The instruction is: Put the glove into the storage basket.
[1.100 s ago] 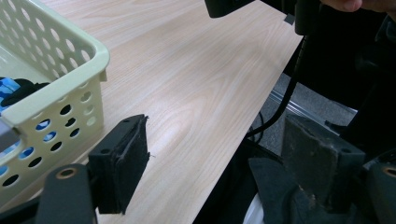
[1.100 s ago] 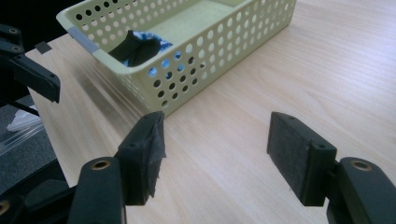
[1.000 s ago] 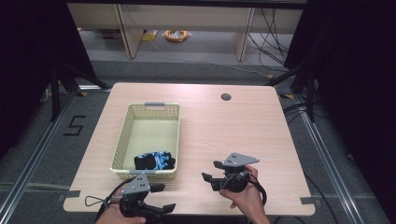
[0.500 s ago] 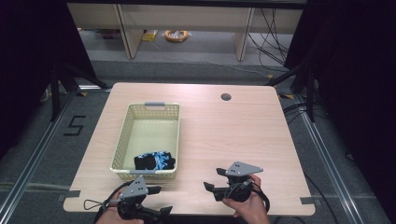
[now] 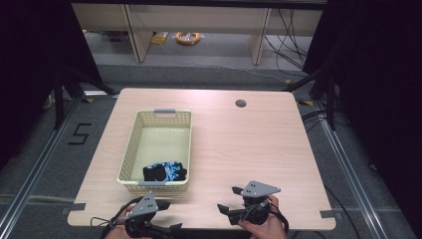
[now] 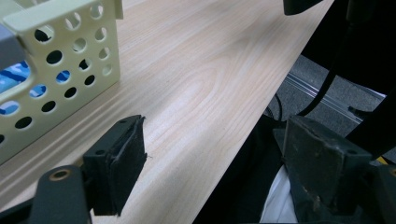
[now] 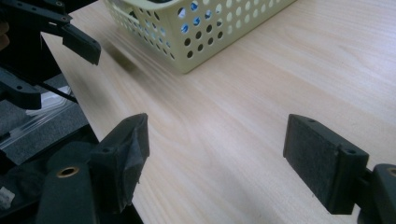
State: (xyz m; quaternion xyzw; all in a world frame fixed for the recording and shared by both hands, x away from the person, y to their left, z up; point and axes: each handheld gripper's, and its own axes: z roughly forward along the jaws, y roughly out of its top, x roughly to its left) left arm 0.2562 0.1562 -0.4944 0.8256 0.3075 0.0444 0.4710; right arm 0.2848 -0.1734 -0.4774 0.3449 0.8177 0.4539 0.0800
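A pale wooden counter (image 5: 249,144) carries a cream perforated plastic basket (image 5: 130,149) on its left half, with a grey handle (image 5: 164,111) at the far rim. Inside the basket, at the near end, lies a bundle of black and blue patterned fabric (image 5: 165,172) (it could be a glove or socks; too small to tell). A small dark round hole (image 5: 241,103) sits in the counter near its far edge, well apart from the basket. The left claw (image 5: 166,216) is at the near edge of the counter, just in front of the basket's near wall, held in a hand (image 5: 119,231) at the bottom of the high view. Its jaws stand wide apart with nothing between them — one over the wood, the other past the counter's edge. The right claw (image 5: 225,210) hovers near the near edge too, to the right of the basket, gripped by the other hand (image 5: 263,226); its jaws are likewise spread apart and empty, over bare wood, pointing left toward the basket's corner.
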